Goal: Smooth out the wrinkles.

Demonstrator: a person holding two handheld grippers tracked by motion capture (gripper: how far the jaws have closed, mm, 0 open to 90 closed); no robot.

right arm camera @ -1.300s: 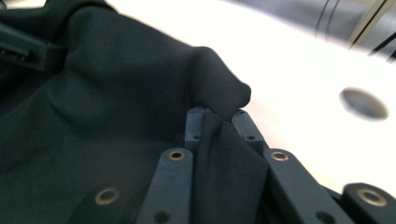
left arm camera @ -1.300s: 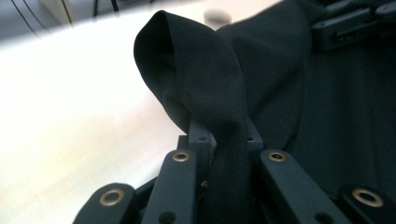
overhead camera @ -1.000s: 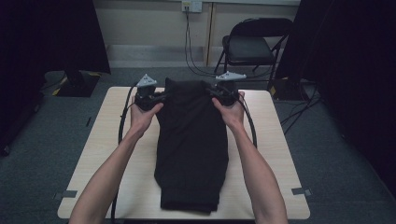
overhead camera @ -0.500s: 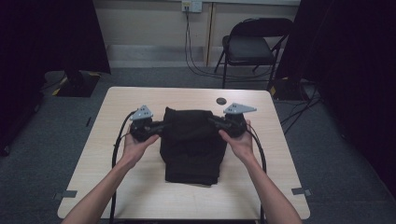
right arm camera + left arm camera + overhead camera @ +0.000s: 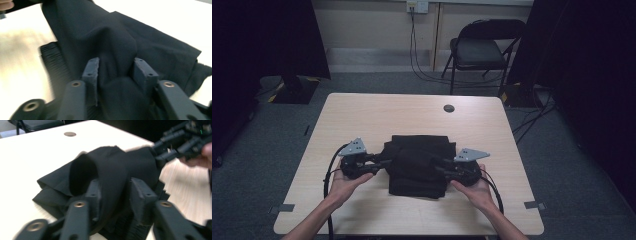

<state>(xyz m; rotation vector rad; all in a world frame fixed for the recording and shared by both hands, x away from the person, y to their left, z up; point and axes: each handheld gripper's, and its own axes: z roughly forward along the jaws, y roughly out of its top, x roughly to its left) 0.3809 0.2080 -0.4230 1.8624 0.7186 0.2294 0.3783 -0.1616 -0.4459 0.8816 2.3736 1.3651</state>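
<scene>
The folded black garment (image 5: 418,165) lies mid-table, toward the person — left gripper (image 5: 379,164) at its left edge, right gripper (image 5: 438,168) at its right. Both jaws have just been opening, loosened, fabric still between them.

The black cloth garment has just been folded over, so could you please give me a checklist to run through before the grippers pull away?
1. Black cloth garment lies wholly on the light wooden table: ok.
2. Fold doubled over into a compact stack, edges roughly squared in the high view: ok.
3. Left gripper has let go: not ok; its jaws have just been opening, but cloth is between them and drapes over them.
4. Right gripper has let go: not ok; its jaws have just been opening too, with cloth bunched between them.
5. Pads free of snagged cloth: cannot tell.
6. Small round dark disc on the table clear of the garment: ok.
</scene>
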